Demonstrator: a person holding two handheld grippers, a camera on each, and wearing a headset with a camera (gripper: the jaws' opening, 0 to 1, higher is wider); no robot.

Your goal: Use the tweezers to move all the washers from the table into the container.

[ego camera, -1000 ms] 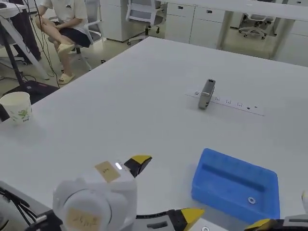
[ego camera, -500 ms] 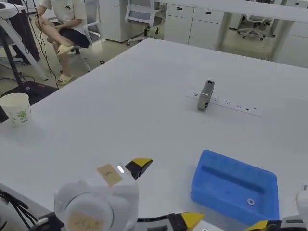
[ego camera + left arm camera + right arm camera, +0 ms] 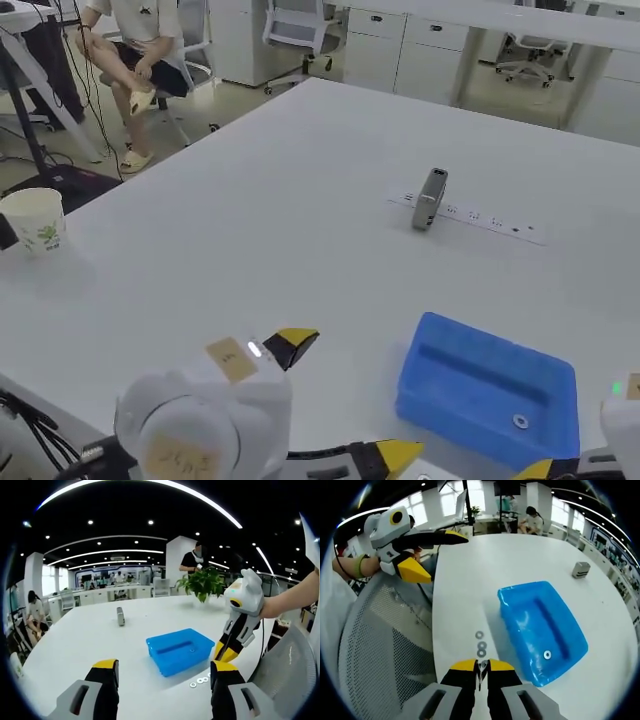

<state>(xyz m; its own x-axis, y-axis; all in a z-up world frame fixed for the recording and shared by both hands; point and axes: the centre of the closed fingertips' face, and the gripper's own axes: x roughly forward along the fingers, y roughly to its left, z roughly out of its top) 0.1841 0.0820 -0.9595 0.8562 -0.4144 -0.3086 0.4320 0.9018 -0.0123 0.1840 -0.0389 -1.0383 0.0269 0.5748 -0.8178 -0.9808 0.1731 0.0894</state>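
Broad white table point(image 3: 465, 575), blue container point(image 3: 512, 625) near its edge, washers point(image 3: 480, 644) beside it, left tongs point(image 3: 164, 667) apart, right tongs point(image 3: 480, 666) clamping tweezers point(image 3: 479, 676).

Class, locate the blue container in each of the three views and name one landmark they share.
Head view: blue container lower right.
Left gripper view: container centre, above the jaws.
Right gripper view: container right of centre.
Shared landmark: grey box standing beyond it.

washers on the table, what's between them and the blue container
Nothing but a narrow strip of bare table; the right gripper view shows it between the washers and the container.
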